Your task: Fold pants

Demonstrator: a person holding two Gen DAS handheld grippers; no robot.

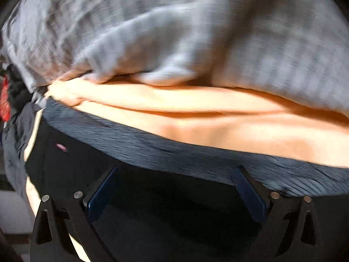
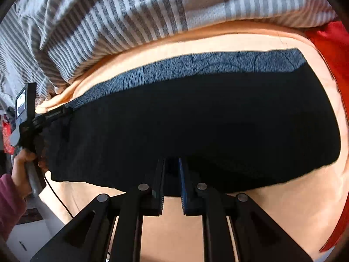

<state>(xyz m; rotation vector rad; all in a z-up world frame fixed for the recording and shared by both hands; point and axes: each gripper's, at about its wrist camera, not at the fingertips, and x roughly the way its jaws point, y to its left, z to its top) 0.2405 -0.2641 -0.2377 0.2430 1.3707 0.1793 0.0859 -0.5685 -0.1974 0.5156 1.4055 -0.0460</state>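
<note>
Left wrist view first: black gripper (image 1: 174, 194) at the bottom of the frame, jaws spread wide with blue pads (image 1: 102, 194), nothing pinched between them. Just dark pants (image 1: 152, 196) lying under and behind the fingers, with a blue-grey textured band (image 1: 174, 152) of the same garment curving across the middle. Beyond that, peach sheet (image 1: 218, 118), then a grey striped blanket (image 1: 174, 32) filling the top, all pretty blurry. Something red (image 1: 4, 104) at the far left edge, can't tell what.

Right wrist view: right gripper (image 2: 172, 187) at bottom centre, jaws nearly together, clamped on the near edge of the pants (image 2: 196, 120). Garment spread as a wide dark shape across the middle of the frame on the peach sheet (image 2: 272, 207). Striped blanket (image 2: 130, 17) along the top, red fabric (image 2: 327, 54) at the right edge. Over at the left edge, a hand (image 2: 20, 170) in a maroon sleeve (image 2: 8, 203) gripping the other gripper's handle (image 2: 26, 118), right by the pants' far left end.
</note>
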